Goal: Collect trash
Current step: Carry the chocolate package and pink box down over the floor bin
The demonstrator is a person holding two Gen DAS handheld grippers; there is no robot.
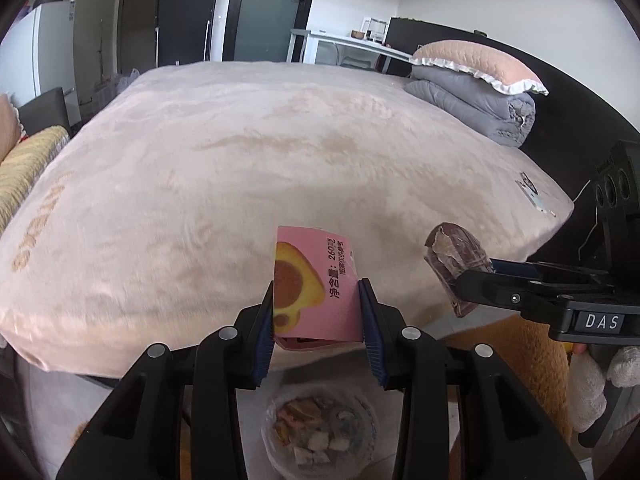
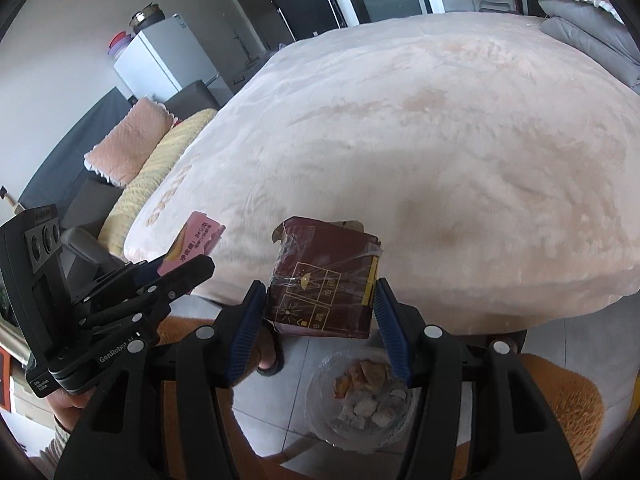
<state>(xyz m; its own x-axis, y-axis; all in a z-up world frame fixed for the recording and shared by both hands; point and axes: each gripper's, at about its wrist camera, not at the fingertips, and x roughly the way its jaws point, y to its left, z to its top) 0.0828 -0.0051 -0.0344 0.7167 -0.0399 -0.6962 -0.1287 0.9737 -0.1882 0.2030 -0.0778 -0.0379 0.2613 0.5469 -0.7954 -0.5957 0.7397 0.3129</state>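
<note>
In the left wrist view, the left gripper (image 1: 318,312) is squeezing a pink wrapper (image 1: 314,284) between its two blue pads, jaws closed in against both sides of it, holding it up just off the near edge of the bed (image 1: 280,152). Right below it a trash bin (image 1: 320,436) lined with a clear bag is sitting on the floor, already full of scraps. Over on the right side the right gripper (image 1: 460,280) is poking in, clamping a dark red packet (image 1: 456,256) wrapped in torn plastic, also hanging near the bed's near edge. A folded grey quilt (image 1: 476,108) with a pink pillow (image 1: 476,64) on top is lying at the far right corner of the bed. Switching to the right wrist view, the right gripper (image 2: 320,308) is pinching the dark red packet (image 2: 324,280) snugly between its pads, hovering past the bed's (image 2: 440,140) near edge and just above the trash bin (image 2: 360,396). The left gripper (image 2: 176,268) is showing at the left, gripping the pink wrapper (image 2: 196,236) beside the bed's near left corner.
</note>
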